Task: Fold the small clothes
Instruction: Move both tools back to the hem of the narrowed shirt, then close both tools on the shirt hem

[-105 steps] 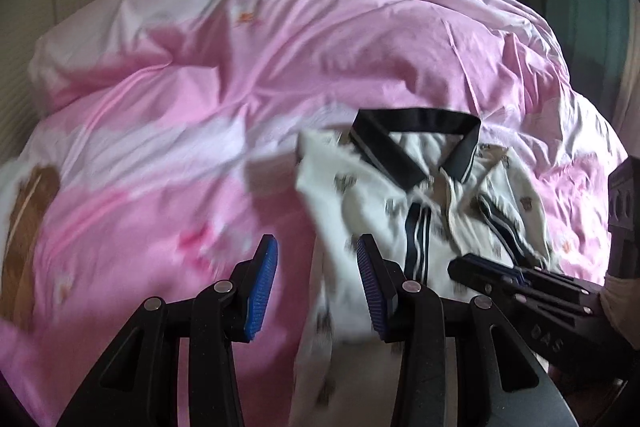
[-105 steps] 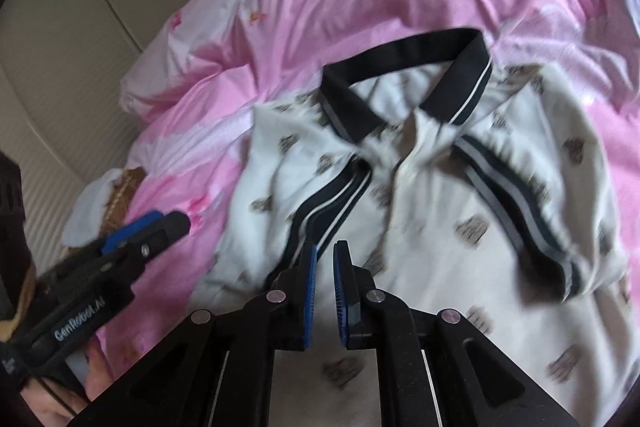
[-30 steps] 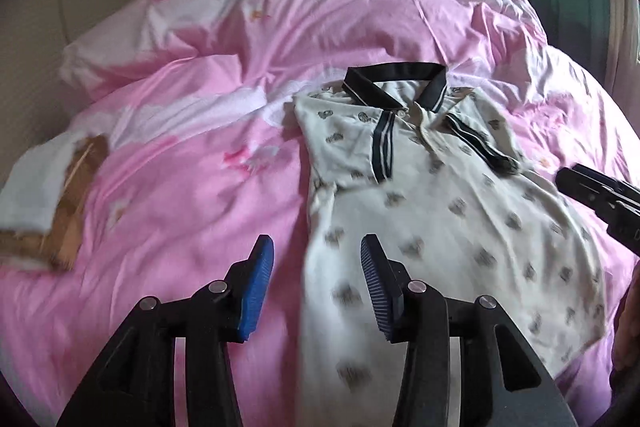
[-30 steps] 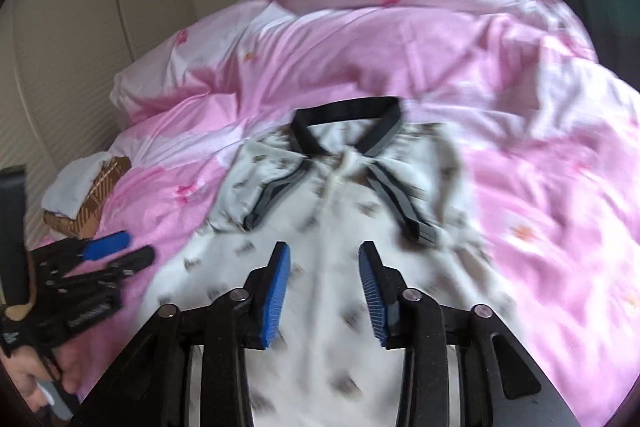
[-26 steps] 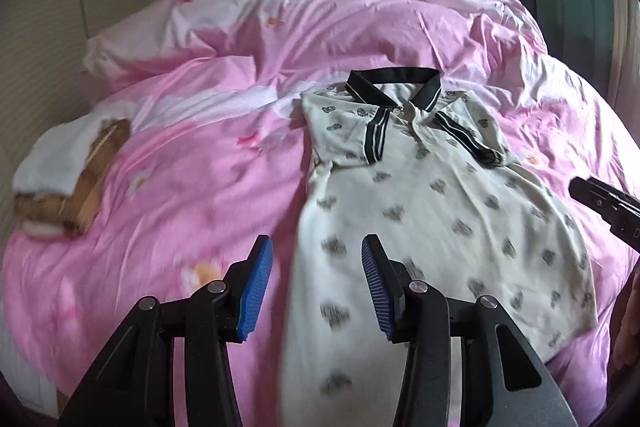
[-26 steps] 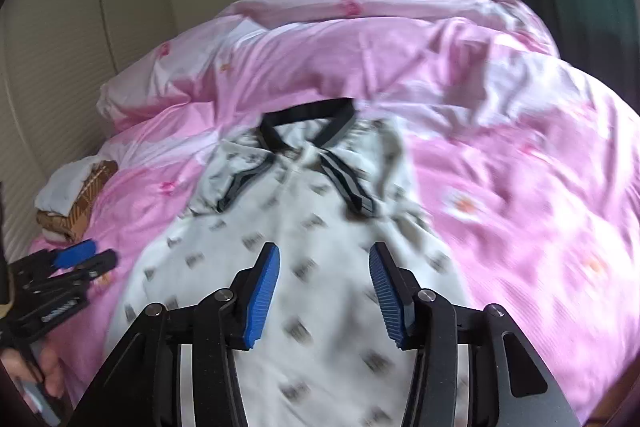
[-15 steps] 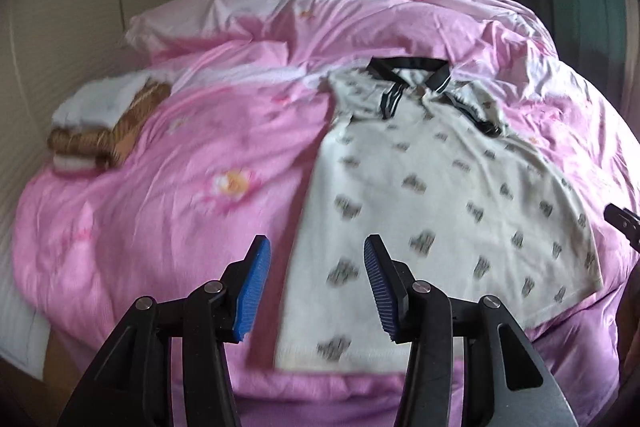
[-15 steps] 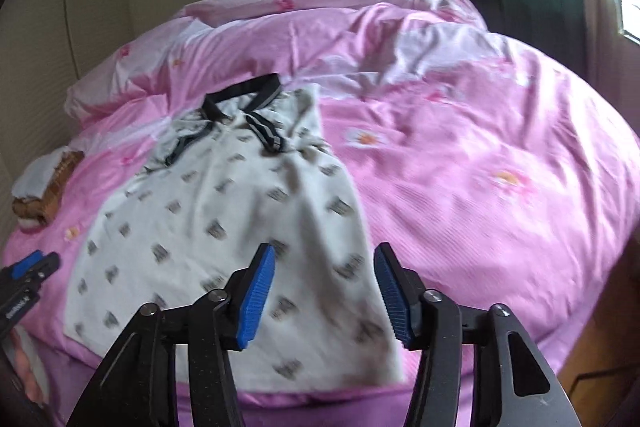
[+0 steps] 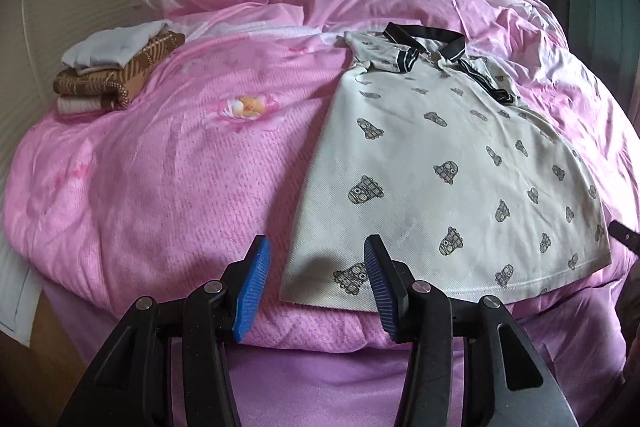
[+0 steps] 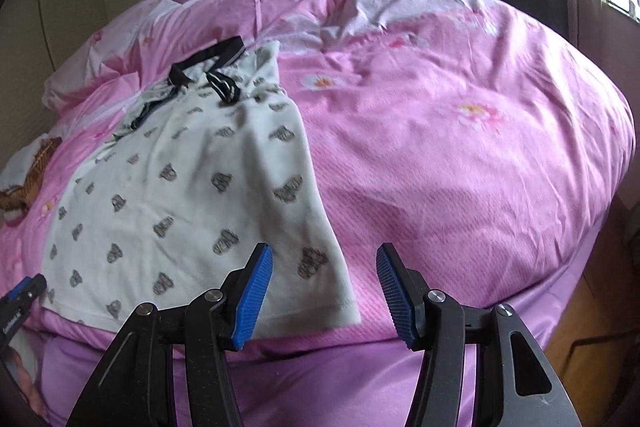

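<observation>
Now both the left gripper (image 9: pixel 316 281) and right gripper (image 10: pixel 324 287) gape empty over the hem corners of the flat polo shirt (image 9: pixel 436 183).

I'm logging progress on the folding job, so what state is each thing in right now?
Polo shirt: spread flat on the bed, front up, sleeves folded in, body not yet folded.
Stack of clothes: folded, piled at the far left of the bed.
Pink duvet: rumpled, covering the bed.
Left gripper: open, empty, at the shirt's bottom left corner.
Right gripper: open, just widened, empty, at the bottom right corner.
</observation>
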`<control>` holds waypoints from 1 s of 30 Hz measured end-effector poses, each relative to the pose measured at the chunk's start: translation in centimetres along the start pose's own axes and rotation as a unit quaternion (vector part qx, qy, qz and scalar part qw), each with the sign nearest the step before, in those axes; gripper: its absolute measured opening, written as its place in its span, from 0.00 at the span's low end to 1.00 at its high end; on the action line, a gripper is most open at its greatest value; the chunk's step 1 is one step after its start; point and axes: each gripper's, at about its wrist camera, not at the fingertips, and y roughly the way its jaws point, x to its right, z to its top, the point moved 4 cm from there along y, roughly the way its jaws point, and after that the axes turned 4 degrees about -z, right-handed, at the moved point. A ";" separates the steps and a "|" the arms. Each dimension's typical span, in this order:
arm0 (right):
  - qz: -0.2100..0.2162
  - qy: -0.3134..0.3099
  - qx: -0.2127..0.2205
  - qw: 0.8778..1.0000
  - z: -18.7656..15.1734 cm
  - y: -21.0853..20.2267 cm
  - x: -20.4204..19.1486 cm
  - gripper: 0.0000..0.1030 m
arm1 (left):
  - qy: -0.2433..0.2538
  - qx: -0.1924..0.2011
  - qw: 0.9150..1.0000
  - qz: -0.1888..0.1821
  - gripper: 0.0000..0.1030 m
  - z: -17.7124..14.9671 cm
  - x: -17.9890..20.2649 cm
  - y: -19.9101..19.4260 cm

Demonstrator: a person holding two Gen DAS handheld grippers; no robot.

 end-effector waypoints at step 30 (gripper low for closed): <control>0.023 0.026 -0.056 0.998 -1.2 2.2 1.4 0.54 | -0.056 -0.030 0.998 0.015 0.37 -0.7 -0.5 1.2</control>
